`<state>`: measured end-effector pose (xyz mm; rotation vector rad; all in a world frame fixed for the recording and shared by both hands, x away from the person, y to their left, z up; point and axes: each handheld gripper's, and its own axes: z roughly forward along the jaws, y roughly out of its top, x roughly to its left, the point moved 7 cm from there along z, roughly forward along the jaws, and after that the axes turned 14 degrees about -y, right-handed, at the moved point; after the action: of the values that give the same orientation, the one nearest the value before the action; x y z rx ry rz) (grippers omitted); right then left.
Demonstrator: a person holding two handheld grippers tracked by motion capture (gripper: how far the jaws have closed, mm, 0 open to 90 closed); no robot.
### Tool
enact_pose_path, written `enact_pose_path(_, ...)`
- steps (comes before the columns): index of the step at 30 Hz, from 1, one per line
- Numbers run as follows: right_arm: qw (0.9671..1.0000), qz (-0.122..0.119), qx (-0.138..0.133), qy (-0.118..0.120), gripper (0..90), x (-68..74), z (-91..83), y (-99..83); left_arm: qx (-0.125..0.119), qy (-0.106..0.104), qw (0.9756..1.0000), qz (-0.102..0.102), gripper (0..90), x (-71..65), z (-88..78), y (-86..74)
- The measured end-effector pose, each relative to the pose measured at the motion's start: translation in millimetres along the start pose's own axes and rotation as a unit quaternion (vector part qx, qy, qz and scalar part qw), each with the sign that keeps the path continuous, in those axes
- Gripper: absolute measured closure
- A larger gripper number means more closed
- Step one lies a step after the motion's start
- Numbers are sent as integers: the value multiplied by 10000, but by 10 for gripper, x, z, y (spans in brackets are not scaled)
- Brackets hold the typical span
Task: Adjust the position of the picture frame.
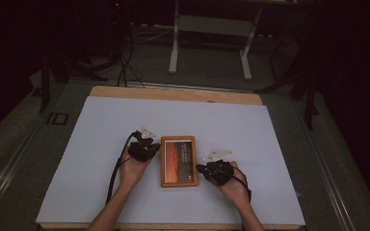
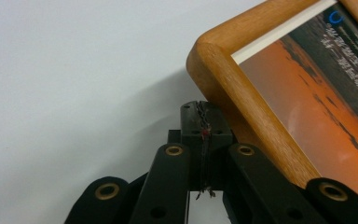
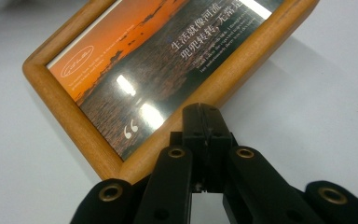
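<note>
- Dark room is surrounding my workspace, with a pale metal stand [image 1: 211, 36] and some loose cables [image 1: 125, 62] lying on the floor beyond the far edge.
- Stretching across the middle, the surface [image 1: 101, 144] is wearing a white sheet, and a strip of bare wood is showing along its far side.
- I am seeing the picture frame [image 1: 178, 160] lying flat near the middle of the surface, a little toward my side, its wooden border running around a print of an orange sunset with white lettering.
- I am keeping the frame between my two hands, one claw at each long side.
- I am holding the left claw [image 1: 150, 147] at the frame's left side; in the left gripper view [image 2: 201, 114] its jaws are pressing together with nothing between them, the tip sitting just beside the wooden edge near a rounded corner [image 2: 205, 44].
- I am holding the right claw [image 1: 203, 168] at the frame's right side, nearer my edge; in the right gripper view [image 3: 200, 116] its jaws are likewise pressing together on nothing, the tip right against the wooden edge, though I cannot tell whether it is touching.
- Both cables are trailing back along my forearms.
</note>
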<state>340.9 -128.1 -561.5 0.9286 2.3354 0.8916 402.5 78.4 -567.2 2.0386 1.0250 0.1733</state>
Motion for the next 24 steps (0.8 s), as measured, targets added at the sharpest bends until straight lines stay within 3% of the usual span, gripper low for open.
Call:
enact_pose_path(3, 10000, 25, -18, 62, 900, 23, 4, 4, 27, 96, 9999, 54, 898, 9, 17, 30)
enact_pose_path(17, 9998, 59, -95, 147, 900, 54, 16, 21, 139, 39, 9999, 46, 879, 90, 106, 17)
enact_pose_path(24, 9998, 42, -115, 125, 900, 50, 26, 17, 31, 23, 10000, -56, 864, 134, 56, -11)
